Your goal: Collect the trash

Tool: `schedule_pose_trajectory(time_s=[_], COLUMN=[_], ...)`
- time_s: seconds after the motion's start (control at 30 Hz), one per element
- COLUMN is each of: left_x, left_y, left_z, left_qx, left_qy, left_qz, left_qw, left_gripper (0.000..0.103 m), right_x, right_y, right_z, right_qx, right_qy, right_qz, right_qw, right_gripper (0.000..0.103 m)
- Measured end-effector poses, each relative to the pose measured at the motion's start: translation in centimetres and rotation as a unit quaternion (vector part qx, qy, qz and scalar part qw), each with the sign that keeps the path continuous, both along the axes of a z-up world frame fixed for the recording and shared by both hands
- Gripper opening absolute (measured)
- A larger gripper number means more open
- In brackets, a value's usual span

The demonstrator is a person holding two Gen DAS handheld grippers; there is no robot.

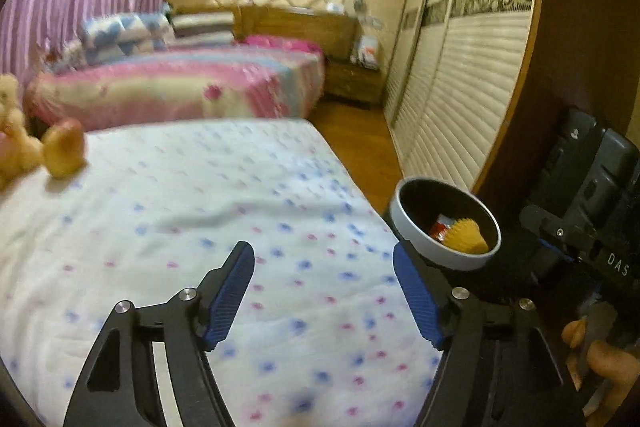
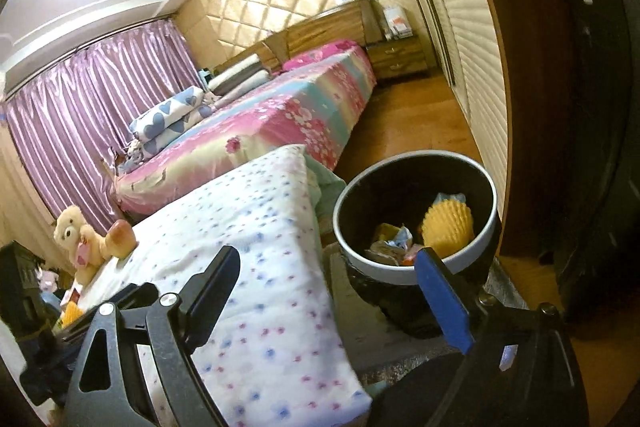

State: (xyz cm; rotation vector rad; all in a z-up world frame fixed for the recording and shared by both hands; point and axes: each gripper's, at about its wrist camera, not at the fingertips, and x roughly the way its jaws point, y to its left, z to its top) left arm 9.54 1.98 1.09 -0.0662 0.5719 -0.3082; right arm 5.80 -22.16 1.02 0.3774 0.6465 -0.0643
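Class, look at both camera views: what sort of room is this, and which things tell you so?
Most likely a home bedroom: a made bed with a wooden headboard, a nightstand beside it, and a louvred wardrobe along the wall.

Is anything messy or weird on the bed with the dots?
Nothing looks spilled or broken. A teddy bear sits at the spotted sheet's far corner. Trash, including a yellow cupcake liner, is inside the bin.

Warm dim light, ceiling glare, motion blur
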Motion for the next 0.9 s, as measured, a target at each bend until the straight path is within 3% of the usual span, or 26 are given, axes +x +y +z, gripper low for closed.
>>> schedule_pose_trajectory(time_s=[0.07, 0.1, 0.17, 0.23, 0.47, 0.63, 0.9], left_x=[-1.4, -2.2, -3.9, -5.3, -7.7, -7.4, -6.4], left_y=[0.8, 1.1, 1.6, 2.1, 2.2, 1.7, 2.1], left_z=[0.6, 0.8, 0.9, 0.7, -1.0, -2.2, -1.9], left_qx=[0.008, 0.014, 0.021, 0.025, 0.039, 0.048, 0.052], left_qy=[-0.022, -0.035, -0.058, -0.08, -0.097, -0.096, -0.099], left_qz=[0.014, 0.027, 0.057, 0.073, 0.099, 0.106, 0.107], left_qw=[0.9996, 0.9989, 0.9964, 0.9938, 0.9896, 0.9886, 0.988], left_gripper=[0.084, 0.094, 0.102, 0.102, 0.102, 0.102, 0.102], right_x=[-0.5, -0.7, -1.4, -1.9, -2.1, -2.0, -2.4], right_y=[0.9, 1.2, 2.3, 2.8, 5.1, 5.9, 6.4], right_z=[1.2, 1.7, 2.7, 3.1, 1.1, -0.7, -1.1], right_qx=[-0.018, -0.024, -0.042, -0.054, -0.094, -0.096, -0.104], right_qy=[-0.016, -0.024, -0.049, -0.067, -0.08, -0.069, -0.066], right_qz=[0.006, 0.007, 0.009, 0.01, 0.012, 0.022, 0.029], right_qw=[1.0, 0.999, 0.998, 0.996, 0.992, 0.993, 0.992], right_gripper=[0.09, 0.093, 0.103, 0.103, 0.103, 0.103, 0.103])
